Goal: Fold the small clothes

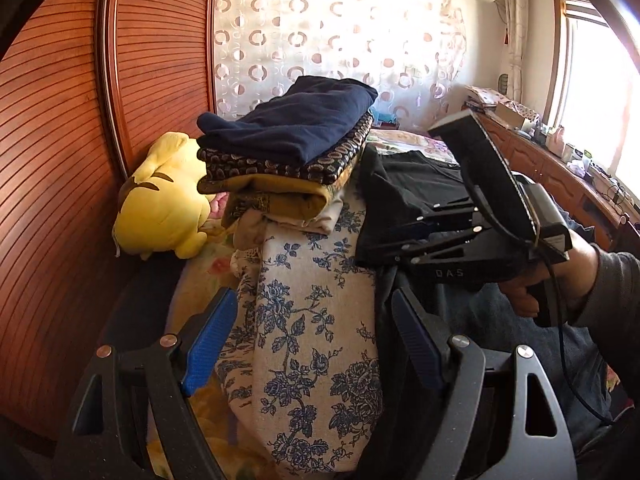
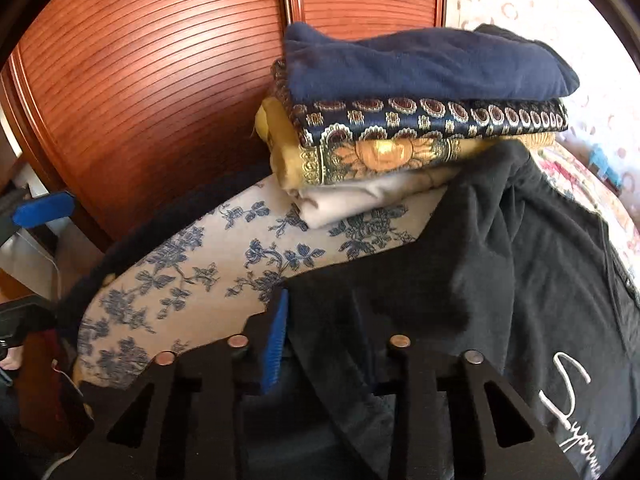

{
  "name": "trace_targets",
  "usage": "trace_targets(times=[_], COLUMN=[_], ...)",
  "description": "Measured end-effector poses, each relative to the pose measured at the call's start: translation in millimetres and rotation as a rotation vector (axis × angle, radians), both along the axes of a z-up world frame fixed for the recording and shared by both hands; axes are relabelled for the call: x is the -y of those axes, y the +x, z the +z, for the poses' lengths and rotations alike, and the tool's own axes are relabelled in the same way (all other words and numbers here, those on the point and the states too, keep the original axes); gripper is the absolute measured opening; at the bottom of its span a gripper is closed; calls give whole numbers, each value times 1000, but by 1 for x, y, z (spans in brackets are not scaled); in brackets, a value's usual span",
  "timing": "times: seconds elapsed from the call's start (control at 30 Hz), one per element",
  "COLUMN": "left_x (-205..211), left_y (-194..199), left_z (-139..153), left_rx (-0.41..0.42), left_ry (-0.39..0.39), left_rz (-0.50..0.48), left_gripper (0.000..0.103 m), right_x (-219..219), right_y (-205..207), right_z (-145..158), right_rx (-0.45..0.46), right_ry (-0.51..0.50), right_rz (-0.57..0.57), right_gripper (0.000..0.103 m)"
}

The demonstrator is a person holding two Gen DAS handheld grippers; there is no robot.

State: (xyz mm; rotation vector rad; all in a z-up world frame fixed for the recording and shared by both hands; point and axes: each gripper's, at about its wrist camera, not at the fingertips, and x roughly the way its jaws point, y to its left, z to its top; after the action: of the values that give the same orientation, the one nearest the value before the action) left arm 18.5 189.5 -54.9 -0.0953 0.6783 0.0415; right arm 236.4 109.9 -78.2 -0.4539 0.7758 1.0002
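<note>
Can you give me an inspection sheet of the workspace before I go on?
Surface: cushion with blue floral print, rounded top, partly covered.
Job's things: black T-shirt with white script lettering, unfolded, draped beside the cushion; folded stack on the cushion, navy garment on top, patterned and yellow pieces beneath.
Clutter: yellow plush toy left of the stack.
Grippers: left tool open, holding nothing; right tool has the T-shirt draped between its fingers, closure unclear.
Cables: black cable hanging from the right tool's handle.
Surroundings: wooden slatted wardrobe, patterned curtain, bright window, cluttered wooden counter.
</note>
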Motion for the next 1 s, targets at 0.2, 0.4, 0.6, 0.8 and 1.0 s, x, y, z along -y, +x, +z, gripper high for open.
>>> trace_targets(times=[0.2, 0.4, 0.6, 0.8, 1.0], left_x=[8, 19, 34, 48, 61], left_y=[4, 12, 21, 32, 46], left_z=[-8, -10, -15, -18, -21], left_rx=[-16, -29, -39, -51, -68], left_ry=[-6, -1, -4, 3, 16], left_rz=[-12, -37, -70, -95, -122], left_gripper=[80, 80, 80, 80, 80], right_x=[14, 71, 141, 170, 185], right_y=[5, 15, 40, 73, 64], right_z=[9, 50, 64, 23, 14], right_rx=[10, 37, 74, 74, 79], right_ry=[57, 292, 338, 139, 159], right_rz=[-3, -83, -263, -432, -417], right_gripper=[5, 5, 5, 26, 52])
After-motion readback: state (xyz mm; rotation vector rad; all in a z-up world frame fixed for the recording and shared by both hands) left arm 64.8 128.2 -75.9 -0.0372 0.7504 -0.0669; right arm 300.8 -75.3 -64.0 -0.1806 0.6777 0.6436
